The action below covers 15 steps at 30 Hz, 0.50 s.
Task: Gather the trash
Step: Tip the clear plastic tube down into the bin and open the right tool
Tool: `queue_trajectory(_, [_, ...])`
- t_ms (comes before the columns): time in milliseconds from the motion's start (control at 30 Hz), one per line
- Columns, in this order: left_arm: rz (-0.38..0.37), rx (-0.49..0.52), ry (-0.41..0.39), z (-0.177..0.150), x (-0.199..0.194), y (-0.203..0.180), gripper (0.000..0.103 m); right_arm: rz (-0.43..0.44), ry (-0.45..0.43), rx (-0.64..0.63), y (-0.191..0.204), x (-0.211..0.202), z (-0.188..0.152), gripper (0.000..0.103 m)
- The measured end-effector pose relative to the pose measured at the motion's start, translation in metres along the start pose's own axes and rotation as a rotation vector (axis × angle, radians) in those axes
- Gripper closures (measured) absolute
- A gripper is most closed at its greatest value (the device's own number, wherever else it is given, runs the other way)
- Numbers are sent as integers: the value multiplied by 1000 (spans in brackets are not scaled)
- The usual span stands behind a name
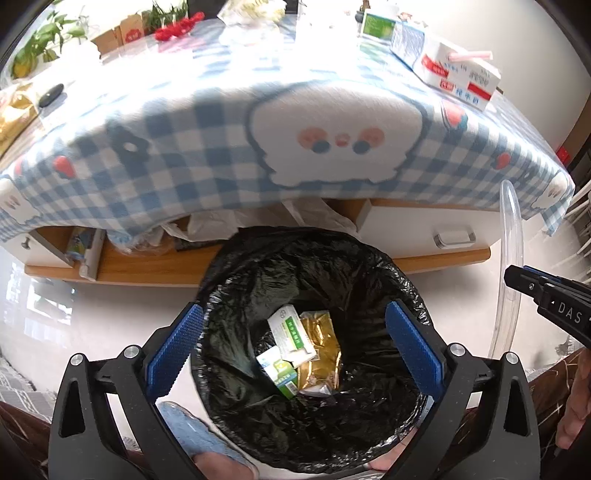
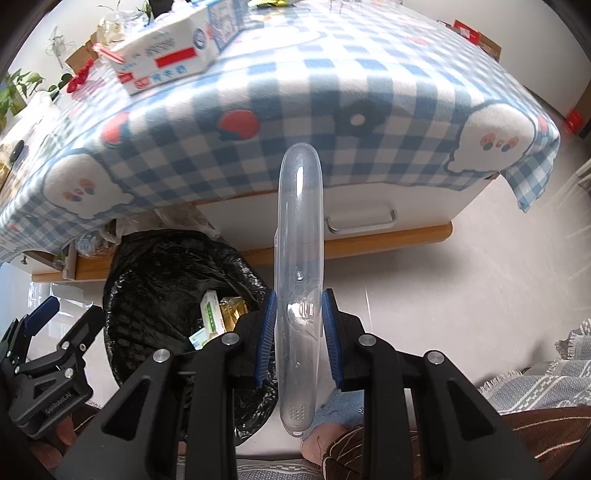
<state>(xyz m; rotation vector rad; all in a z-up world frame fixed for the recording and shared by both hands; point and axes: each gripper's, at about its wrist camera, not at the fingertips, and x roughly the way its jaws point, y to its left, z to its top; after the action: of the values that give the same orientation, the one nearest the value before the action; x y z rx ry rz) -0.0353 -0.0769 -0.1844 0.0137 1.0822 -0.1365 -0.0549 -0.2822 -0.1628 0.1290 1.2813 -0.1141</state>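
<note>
A bin lined with a black bag (image 1: pixel 314 266) stands on the floor in front of the table. Inside lie green-and-white medicine boxes (image 1: pixel 291 332) and a gold wrapper (image 1: pixel 321 350). My left gripper (image 1: pixel 295 343) is open and empty, right above the bin mouth. My right gripper (image 2: pixel 300 332) is shut on a clear plastic case (image 2: pixel 300 229), held upright to the right of the bin (image 2: pixel 155 266). The case (image 1: pixel 511 229) and right gripper (image 1: pixel 546 295) also show at the right edge of the left wrist view. The left gripper (image 2: pixel 48 332) shows at lower left in the right wrist view.
A low table with a blue checked cloth (image 1: pixel 207 147) stands behind the bin. White cartons (image 1: pixel 458 70) and a green box (image 1: pixel 376 26) lie on it. A drawer with a handle (image 2: pixel 362 218) sits under the tabletop. Plastic bags (image 1: pixel 207 225) fill the shelf. A grey rug (image 2: pixel 546 380) lies at right.
</note>
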Motion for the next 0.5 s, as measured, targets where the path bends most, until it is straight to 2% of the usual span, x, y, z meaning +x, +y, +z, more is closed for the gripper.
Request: queue_trajectory(500, [53,-58,-47,-6,-35,48,6,63,-44,-50,41,-23,-3,79])
